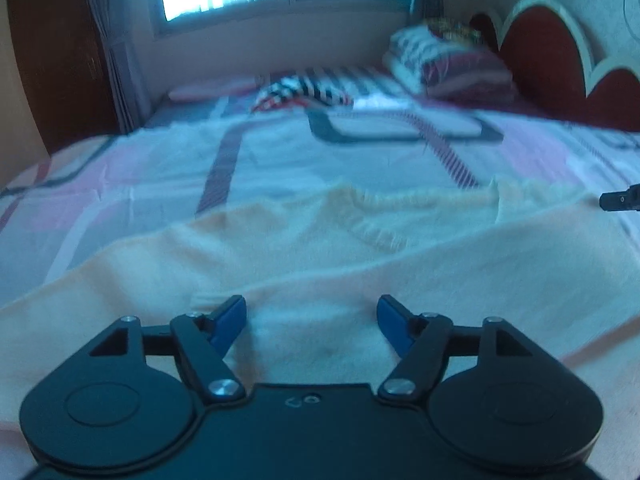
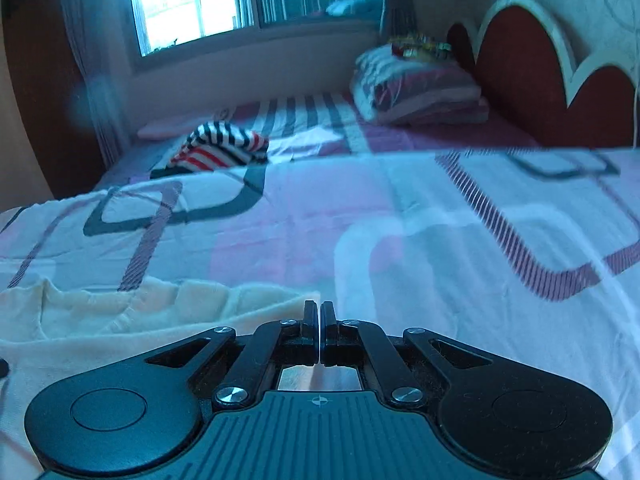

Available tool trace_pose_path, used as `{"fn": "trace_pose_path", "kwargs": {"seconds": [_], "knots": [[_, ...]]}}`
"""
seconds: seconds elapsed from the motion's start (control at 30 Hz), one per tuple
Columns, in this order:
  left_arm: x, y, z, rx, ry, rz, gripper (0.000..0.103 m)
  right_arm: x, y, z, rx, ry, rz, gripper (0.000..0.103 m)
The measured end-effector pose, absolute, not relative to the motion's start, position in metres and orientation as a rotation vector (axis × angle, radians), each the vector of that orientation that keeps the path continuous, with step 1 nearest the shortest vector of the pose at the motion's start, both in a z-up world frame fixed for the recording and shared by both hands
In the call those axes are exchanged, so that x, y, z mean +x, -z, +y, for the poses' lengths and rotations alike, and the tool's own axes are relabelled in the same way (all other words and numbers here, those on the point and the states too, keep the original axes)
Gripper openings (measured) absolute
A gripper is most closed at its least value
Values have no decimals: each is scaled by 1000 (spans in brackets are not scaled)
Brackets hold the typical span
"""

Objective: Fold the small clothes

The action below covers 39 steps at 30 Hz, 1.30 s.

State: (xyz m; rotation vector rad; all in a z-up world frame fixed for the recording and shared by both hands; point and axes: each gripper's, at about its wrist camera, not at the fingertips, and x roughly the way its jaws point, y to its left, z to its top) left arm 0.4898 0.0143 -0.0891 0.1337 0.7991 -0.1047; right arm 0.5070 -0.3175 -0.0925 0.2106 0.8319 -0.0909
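A cream knitted garment (image 1: 320, 248) lies spread flat on the patterned bedsheet (image 1: 160, 168), its neckline toward the far side. My left gripper (image 1: 312, 304) hovers low over the garment's near part, blue pads wide apart and nothing between them. My right gripper (image 2: 320, 306) is shut, its fingertips at the right-hand edge of the cream garment (image 2: 100, 320); I see no cloth pinched between the pads. In the left wrist view the right gripper (image 1: 606, 200) shows as a dark tip at the far right, beside the garment's corner.
A folded striped black, white and red garment (image 2: 220, 148) lies further up the bed. Stacked pillows (image 2: 416, 88) rest against the red scalloped headboard (image 2: 532, 68). A window (image 2: 192, 0) with curtains is beyond the bed. Bare bedsheet (image 2: 440, 220) stretches to the right.
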Motion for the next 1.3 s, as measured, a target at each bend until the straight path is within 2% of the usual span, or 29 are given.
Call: {"fn": "trace_pose_path", "kwargs": {"seconds": [0.1,0.27,0.33,0.43,0.6,0.63,0.67,0.73,0.83,0.87,0.93,0.97,1.13,1.23,1.3], "knots": [[483,79,15,134,91,781,69,493,79,-314,208,101,790,0],[462,81,14,155,90,790,72,434,61,-297,200,36,753,0],[459,88,16,137,79,796,74,427,80,-285,158,29,858,0],[458,86,15,133,57,801,75,421,76,-276,133,55,861,0],[433,72,43,94,-14,781,78,401,48,-278,226,53,775,0],[427,72,55,79,-41,784,77,399,49,-278,245,45,786,4],[421,70,68,69,-76,781,77,397,50,-278,257,34,800,30],[409,67,99,44,-146,773,76,388,50,-275,255,30,773,68],[390,62,152,-14,-265,753,74,382,47,-269,259,3,748,65],[383,61,173,-49,-313,749,70,381,46,-267,267,1,739,61],[370,61,218,-173,-407,747,66,381,44,-264,282,0,732,46],[362,61,239,-239,-456,739,65,382,43,-261,286,0,727,44],[324,66,328,-608,-575,601,66,391,43,-243,266,-12,737,43],[318,71,353,-696,-582,552,61,396,46,-233,258,3,745,43],[323,71,361,-715,-583,537,60,397,48,-228,259,15,751,43]]}}
